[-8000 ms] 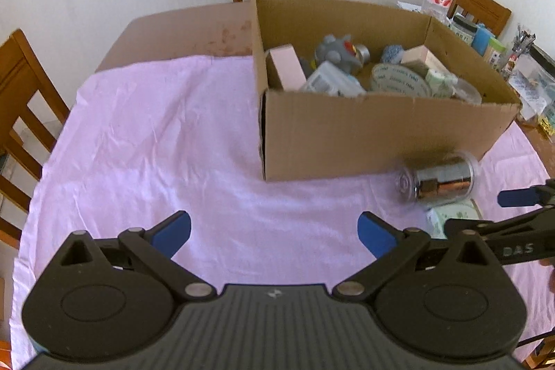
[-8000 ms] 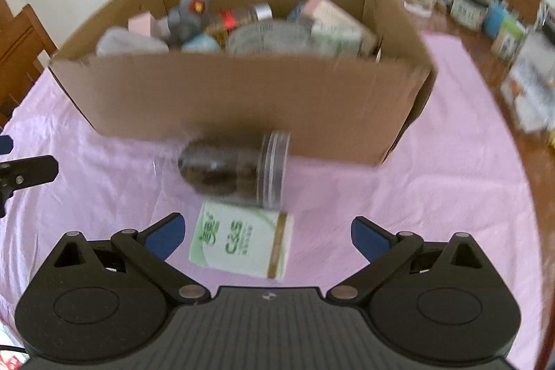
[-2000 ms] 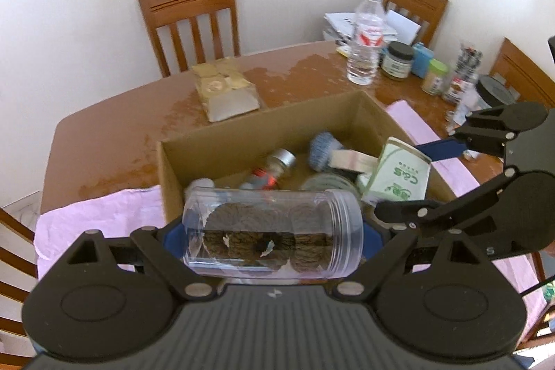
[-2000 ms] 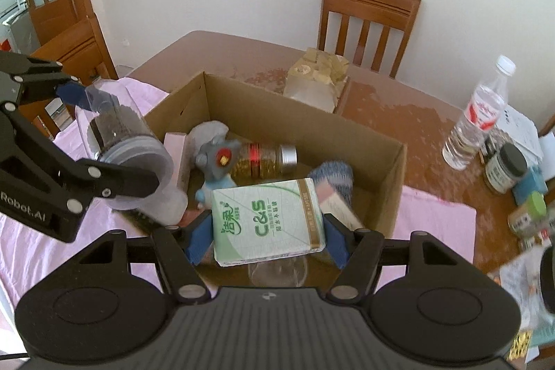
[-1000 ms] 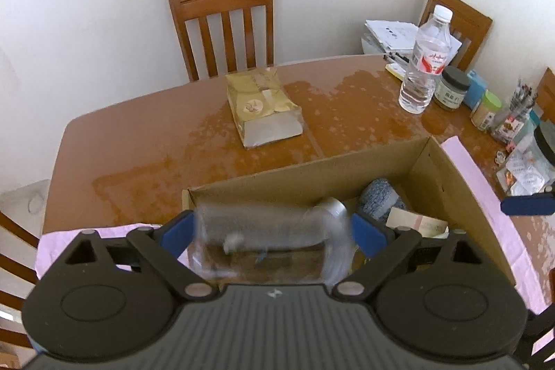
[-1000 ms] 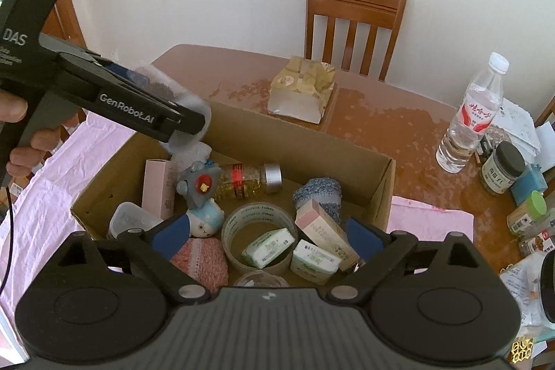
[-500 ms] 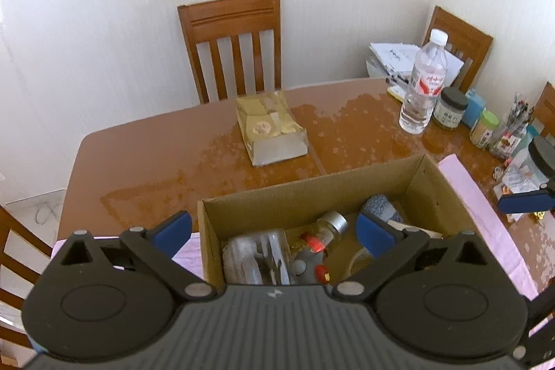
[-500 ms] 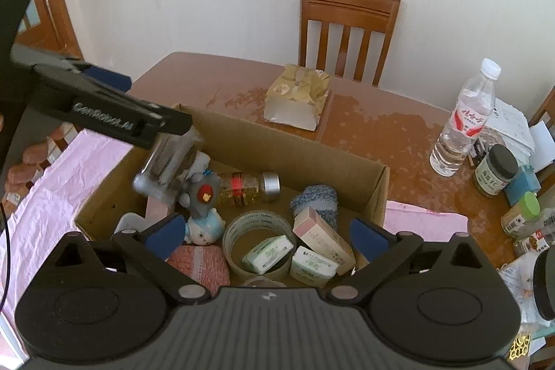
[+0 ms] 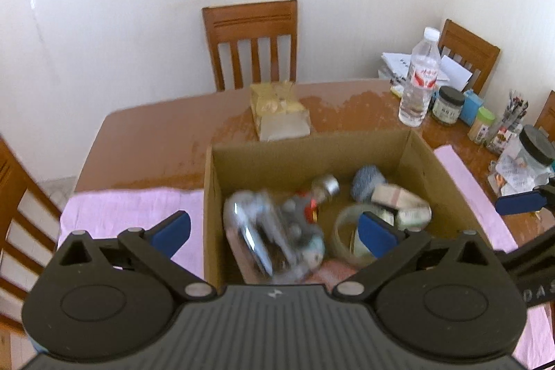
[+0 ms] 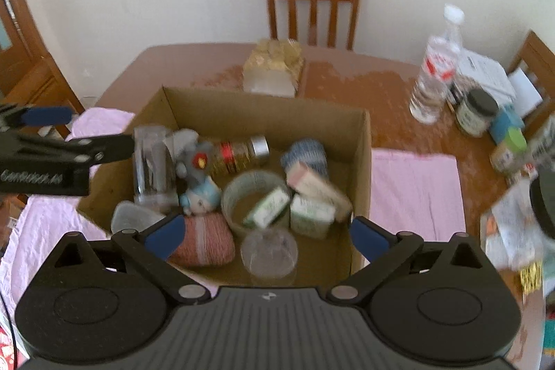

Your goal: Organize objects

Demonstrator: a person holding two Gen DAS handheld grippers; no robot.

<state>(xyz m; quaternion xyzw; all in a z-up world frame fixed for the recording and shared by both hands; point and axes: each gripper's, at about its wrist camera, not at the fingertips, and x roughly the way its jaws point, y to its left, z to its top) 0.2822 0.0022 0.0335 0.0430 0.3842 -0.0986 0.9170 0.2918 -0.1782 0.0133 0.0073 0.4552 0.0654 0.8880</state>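
Both my grippers, left [image 9: 274,229] and right [image 10: 265,233], gape empty; jar [image 10: 151,163] sits at the box's [image 10: 360,141] nine o'clock. Cloth [image 10: 412,189] looks cleared, nearly done.

left wrist: above, facing down-forward | right wrist: likewise, slightly blurred | shared: cardboard box [image 9: 421,158] [image 10: 360,141]

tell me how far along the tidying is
Nearly done, it seems. The clear jar and the green tissue pack lie inside the cardboard box with the other items. Nothing is in hand: the left claw and right claw are both open above the box. Nothing loose shows on the visible parts of the pink cloth; the bottles and jars at the table's far side stay outside.
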